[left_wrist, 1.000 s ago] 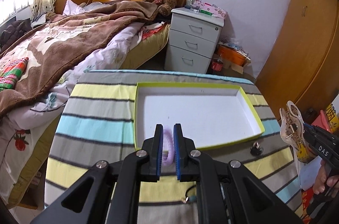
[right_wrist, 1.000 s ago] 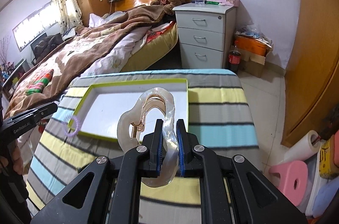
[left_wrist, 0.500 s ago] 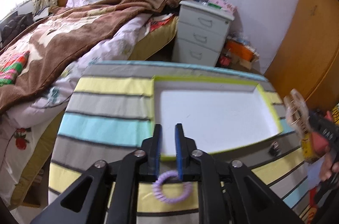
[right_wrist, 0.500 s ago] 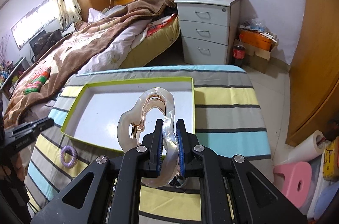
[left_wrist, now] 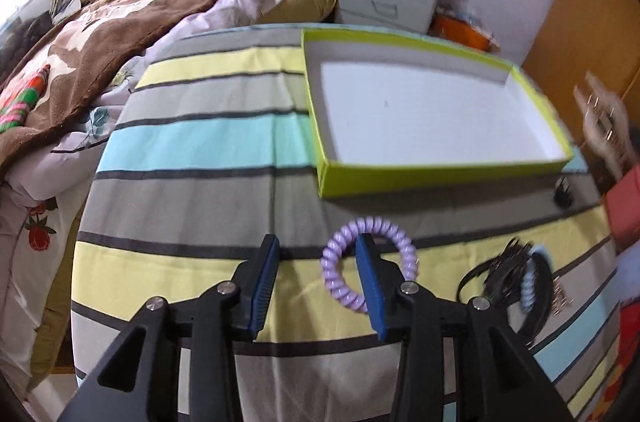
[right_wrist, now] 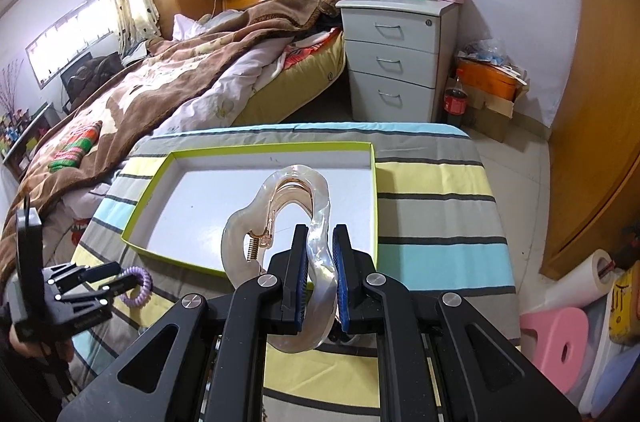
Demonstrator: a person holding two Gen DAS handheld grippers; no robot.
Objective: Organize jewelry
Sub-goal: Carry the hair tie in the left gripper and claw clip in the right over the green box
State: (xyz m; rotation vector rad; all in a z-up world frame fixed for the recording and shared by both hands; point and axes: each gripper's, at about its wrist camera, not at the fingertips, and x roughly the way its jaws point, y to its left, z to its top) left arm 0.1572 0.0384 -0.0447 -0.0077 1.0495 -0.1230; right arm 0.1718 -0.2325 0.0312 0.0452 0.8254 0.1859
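While the right gripper pinches a clear hair claw between its blue pads, holding it upright over the near edge of the tray, the left gripper stands with jaws spread wide, holding nothing. Item nearest the left gripper: purple coil hair tie, lying flat on the striped cloth, the right-hand finger standing inside or over its ring; whether they touch cannot be told. Advice for regrasp: shift so both pads straddle one side of the coil, close gently, since it looks springy and may roll out. Item to the right: dark tangle of bands with a pale blue one, untouched. Item beyond: small dark piece just outside the tray's near wall. Tray: white floor, lime rim, nothing inside. For the claw, lower until it nearly rests on the floor before loosening the jaws.
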